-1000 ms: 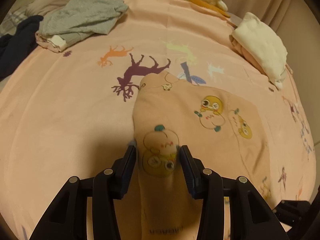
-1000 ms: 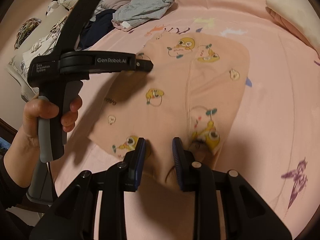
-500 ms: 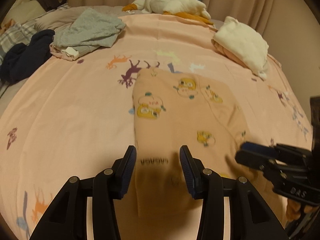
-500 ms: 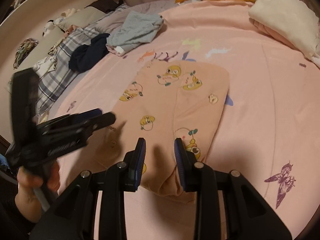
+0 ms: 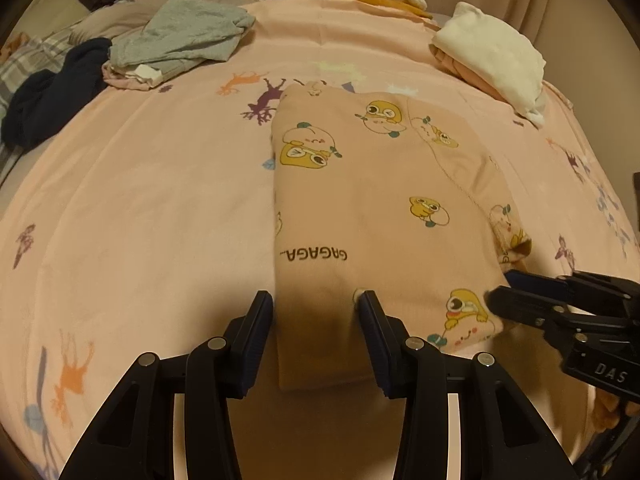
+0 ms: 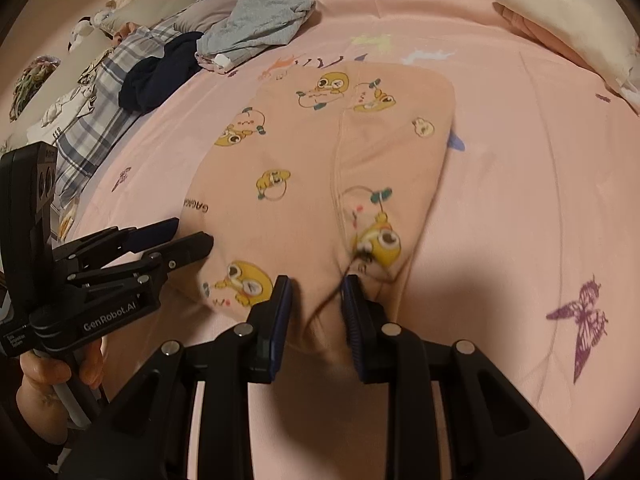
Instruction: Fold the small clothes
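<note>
Pink kids' top (image 5: 376,208) with yellow cartoon animals lying folded and flat on the pink bed sheet (image 5: 140,200), near the middle of the bed. Left claw (image 5: 316,304) spread wide over the near edge of the top, gripping nothing; right claw (image 6: 316,286) also parted over the near hem, fingers (image 6: 280,300) on both sides of a fold but not pinching it. Farther back: a gray garment (image 5: 188,38), a dark blue one (image 5: 52,92), and a cream folded pile (image 5: 496,56).
</note>
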Tool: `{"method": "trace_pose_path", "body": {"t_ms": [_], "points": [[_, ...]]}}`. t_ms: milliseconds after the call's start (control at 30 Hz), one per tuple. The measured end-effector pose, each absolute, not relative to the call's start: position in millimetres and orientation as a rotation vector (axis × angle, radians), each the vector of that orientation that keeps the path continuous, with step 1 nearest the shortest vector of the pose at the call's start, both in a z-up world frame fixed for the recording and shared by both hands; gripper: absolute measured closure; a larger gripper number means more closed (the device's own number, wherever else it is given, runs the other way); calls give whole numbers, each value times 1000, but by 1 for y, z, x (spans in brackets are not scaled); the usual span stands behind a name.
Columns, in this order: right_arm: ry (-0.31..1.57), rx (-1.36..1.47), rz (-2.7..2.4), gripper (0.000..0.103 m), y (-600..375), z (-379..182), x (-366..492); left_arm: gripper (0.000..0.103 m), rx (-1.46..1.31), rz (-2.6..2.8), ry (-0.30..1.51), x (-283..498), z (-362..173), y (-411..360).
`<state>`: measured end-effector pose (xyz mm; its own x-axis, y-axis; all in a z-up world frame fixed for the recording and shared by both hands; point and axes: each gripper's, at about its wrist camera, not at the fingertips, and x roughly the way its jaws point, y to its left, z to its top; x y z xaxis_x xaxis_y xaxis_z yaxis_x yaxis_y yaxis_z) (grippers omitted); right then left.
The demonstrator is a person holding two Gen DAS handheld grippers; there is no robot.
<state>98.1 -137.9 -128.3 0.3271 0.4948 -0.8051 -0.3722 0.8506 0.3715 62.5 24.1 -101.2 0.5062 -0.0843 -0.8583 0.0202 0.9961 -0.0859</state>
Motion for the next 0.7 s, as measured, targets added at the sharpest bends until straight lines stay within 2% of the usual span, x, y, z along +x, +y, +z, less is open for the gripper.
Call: {"method": "trace_pose_path", "body": {"t_ms": [33,100,133,167,233,433,533,700], "points": [[1094,122,563,74,-139,-123,95,59,-62,-56,1036,60,-99,24],[1076,109,550,64,-141,-112,90,52,-51,-39,1034,57,-93,24],[1064,106,541,51,-142,-106,87,39,-49,-32,1032,55,-89,25],[1050,101,525,40,-144,-99,85,31,-51,-25,1024,52,-85,25],[1022,93,492,31,-147,-84,82,30,-59,-15,1000,47,-72,27],[946,106,437,7,-159,-44,69,15,-64,15,968,33,-38,30],[909,113,420,0,-162,-29,61,8,-74,17,962,28,-23,31],[855,77,375,0,-161,-5,46,4,-83,10,938,15,2,30]]}}
